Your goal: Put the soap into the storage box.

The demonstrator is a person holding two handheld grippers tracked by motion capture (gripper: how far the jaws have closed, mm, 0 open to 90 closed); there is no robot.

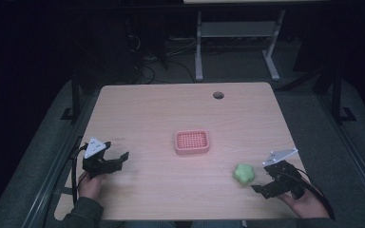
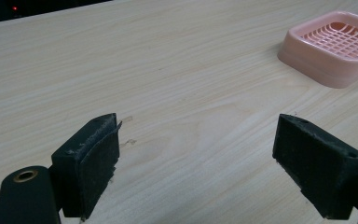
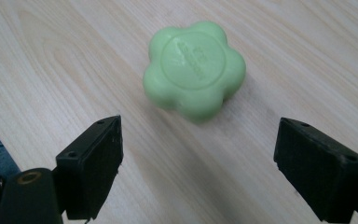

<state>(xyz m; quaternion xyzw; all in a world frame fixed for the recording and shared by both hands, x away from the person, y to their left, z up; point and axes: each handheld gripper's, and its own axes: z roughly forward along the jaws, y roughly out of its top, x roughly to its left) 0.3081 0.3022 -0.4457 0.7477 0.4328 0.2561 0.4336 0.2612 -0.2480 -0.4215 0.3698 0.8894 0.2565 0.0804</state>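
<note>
Table: a light wooden table (image 1: 171, 109) is carrying everything, with a round cable hole (image 1: 218, 95) near its far edge.
Soap dish: a pink slotted soap dish (image 1: 192, 142) is sitting near the middle of the table, empty; in the left gripper view it is showing at the upper right (image 2: 328, 46), well apart from the jaws.
Soap: a green flower-shaped soap (image 1: 244, 174) is lying flat on the table toward the near right, apart from the dish; in the right gripper view it is lying just ahead of the jaws (image 3: 194, 70), with a round stamped mark facing up.
Left gripper: the left gripper (image 1: 116, 161) is hovering over the near left of the table, its jaws standing wide apart with only bare wood between them (image 2: 196, 158).
Right gripper: the right gripper (image 1: 261, 183) is sitting just beside the soap, its jaws spread wide and holding nothing (image 3: 198, 158); the soap is lying beyond the tips, not between them.
Hands: the person's left hand (image 1: 91, 186) and right hand (image 1: 304, 202) are gripping the handles at the near edge.
</note>
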